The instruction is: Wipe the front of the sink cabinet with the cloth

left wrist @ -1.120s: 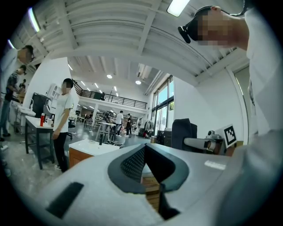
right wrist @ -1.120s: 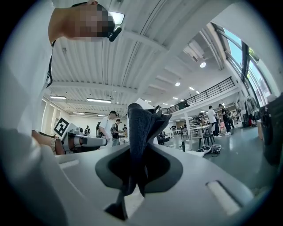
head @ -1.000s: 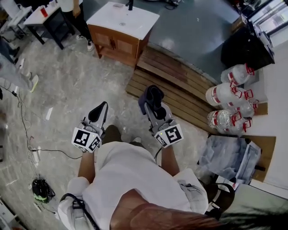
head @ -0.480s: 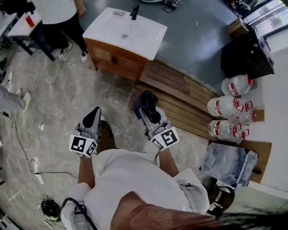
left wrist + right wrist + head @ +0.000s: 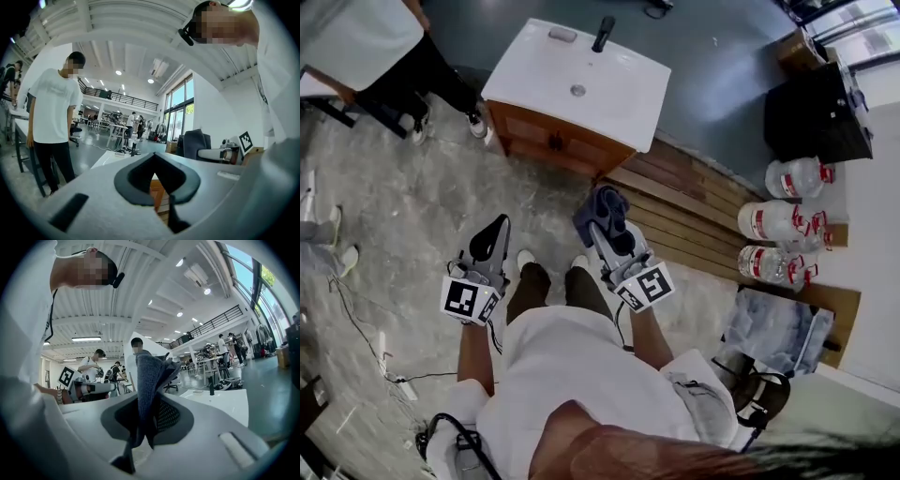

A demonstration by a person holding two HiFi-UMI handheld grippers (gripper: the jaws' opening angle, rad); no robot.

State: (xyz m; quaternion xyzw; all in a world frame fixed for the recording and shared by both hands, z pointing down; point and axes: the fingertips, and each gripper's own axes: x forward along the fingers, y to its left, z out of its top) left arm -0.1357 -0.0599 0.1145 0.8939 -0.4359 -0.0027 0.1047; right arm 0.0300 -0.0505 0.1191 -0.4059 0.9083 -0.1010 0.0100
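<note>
Far ahead on the floor: sink cabinet [image 5: 565, 148], wooden front facing me, white basin top [image 5: 623, 89] above it. My right claw [image 5: 607, 223] is clamped on the dark blue cloth [image 5: 600, 204], which bunches up past the jaws and hangs well apart from the cabinet front. My left claw [image 5: 497, 230] is closed, with nothing between its jaws. Wooden slats [image 5: 684, 211] lie just right of the cabinet.

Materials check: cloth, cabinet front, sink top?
The cloth is dark blue-grey fabric, matte, with visible weave texture and soft folds. The cabinet front looks like reddish-brown wood or veneer with a low sheen. The sink top is smooth white, probably ceramic or solid-surface; can't tell which.
</note>
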